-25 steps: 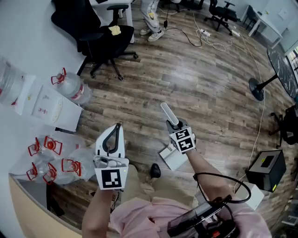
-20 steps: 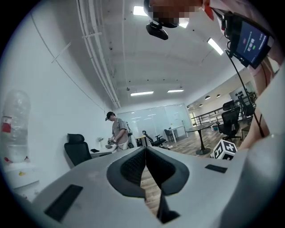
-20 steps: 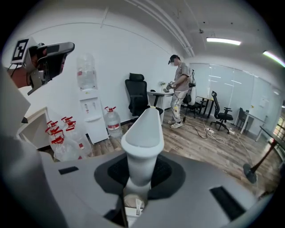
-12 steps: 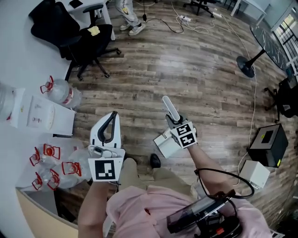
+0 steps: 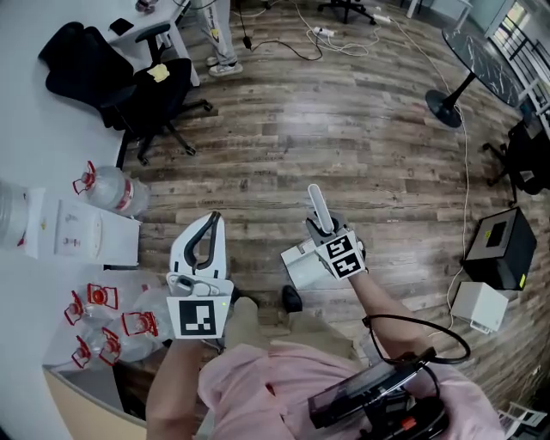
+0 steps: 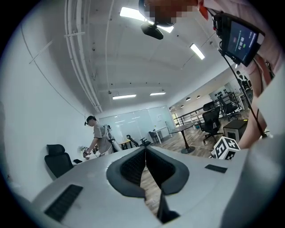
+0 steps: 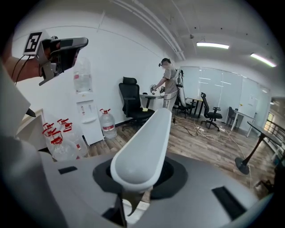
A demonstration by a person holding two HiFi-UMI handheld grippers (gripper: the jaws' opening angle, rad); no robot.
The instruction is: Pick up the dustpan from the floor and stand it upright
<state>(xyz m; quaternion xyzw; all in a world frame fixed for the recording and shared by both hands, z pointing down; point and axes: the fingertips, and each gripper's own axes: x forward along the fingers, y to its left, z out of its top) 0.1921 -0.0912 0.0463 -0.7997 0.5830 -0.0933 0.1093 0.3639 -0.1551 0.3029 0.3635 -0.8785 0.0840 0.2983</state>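
The dustpan (image 5: 302, 265) is pinched by its handle (image 7: 142, 156) in my right hand-held gripper (image 5: 326, 230), pan nearest me, while my left hand-held gripper (image 5: 211, 225) is pressed together, empty, just beside.

— How was your light?
— Bright, even. Ceiling strips (image 6: 133, 13) lit you from above; the floor (image 5: 296, 116) showed pale glare.
— Sharpness?
— Your head view was crisp. Both gripper views bowed inside black round edges, soft up close.
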